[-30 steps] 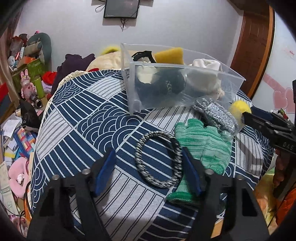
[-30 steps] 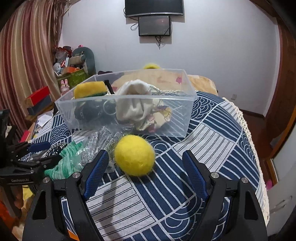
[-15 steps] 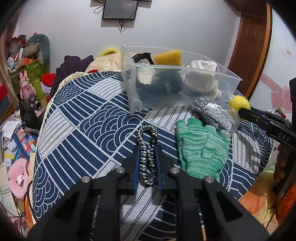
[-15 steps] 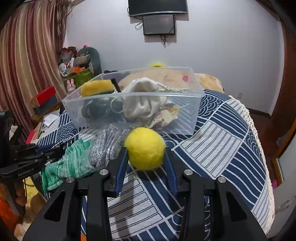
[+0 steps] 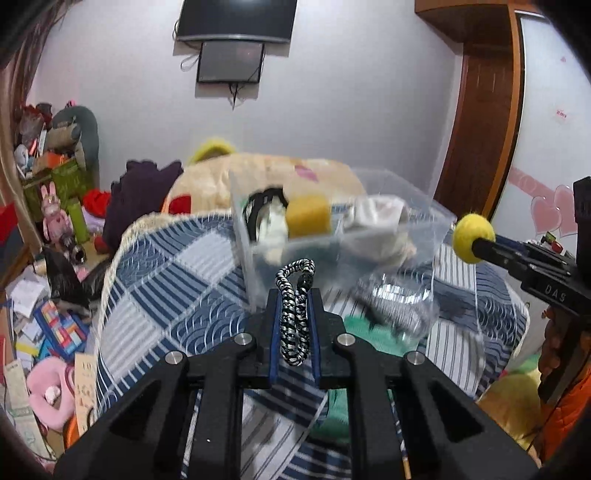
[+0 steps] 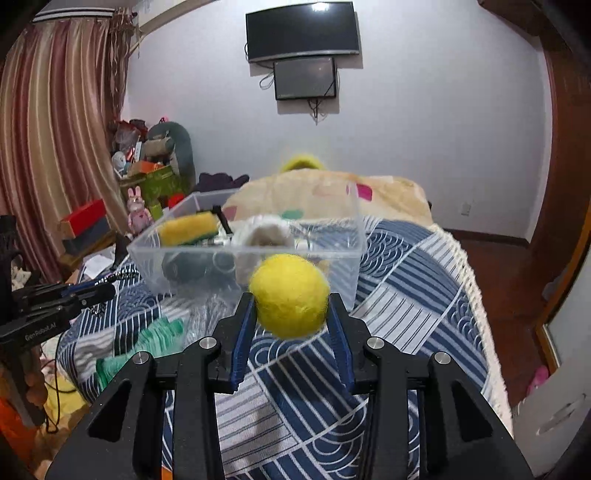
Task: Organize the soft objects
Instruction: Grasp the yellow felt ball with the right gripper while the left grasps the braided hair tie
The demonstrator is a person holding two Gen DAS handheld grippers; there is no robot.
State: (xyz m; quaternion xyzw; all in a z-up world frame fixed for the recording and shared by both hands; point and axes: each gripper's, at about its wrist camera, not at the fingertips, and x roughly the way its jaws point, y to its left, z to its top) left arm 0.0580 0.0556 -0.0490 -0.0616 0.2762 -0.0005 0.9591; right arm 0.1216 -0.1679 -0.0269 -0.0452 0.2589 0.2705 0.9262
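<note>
My left gripper [image 5: 293, 306] is shut on a black-and-white braided rope loop [image 5: 294, 295], held up above the blue patterned tablecloth [image 5: 166, 295]. My right gripper [image 6: 290, 314] is shut on a yellow felt ball [image 6: 290, 295], lifted in front of the clear plastic bin [image 6: 343, 273]. The ball [image 5: 473, 238] and right gripper also show at the right of the left wrist view. The bin [image 5: 255, 266] holds a yellow sponge [image 5: 308, 218], a white cloth [image 5: 380, 221] and dark items. A green glove [image 6: 147, 336] and a silvery scrubber [image 5: 395, 299] lie on the cloth in front of the bin.
The table's edges drop off to a cluttered floor at the left [image 5: 44, 332]. A bed with a beige blanket [image 6: 321, 195] stands behind the table. A wooden door [image 5: 480, 129] is at the right. Screens hang on the far wall [image 6: 303, 33].
Both grippers closed, the left on the rope loop and the right on the yellow ball, then lifted them off the tablecloth toward the bin.
</note>
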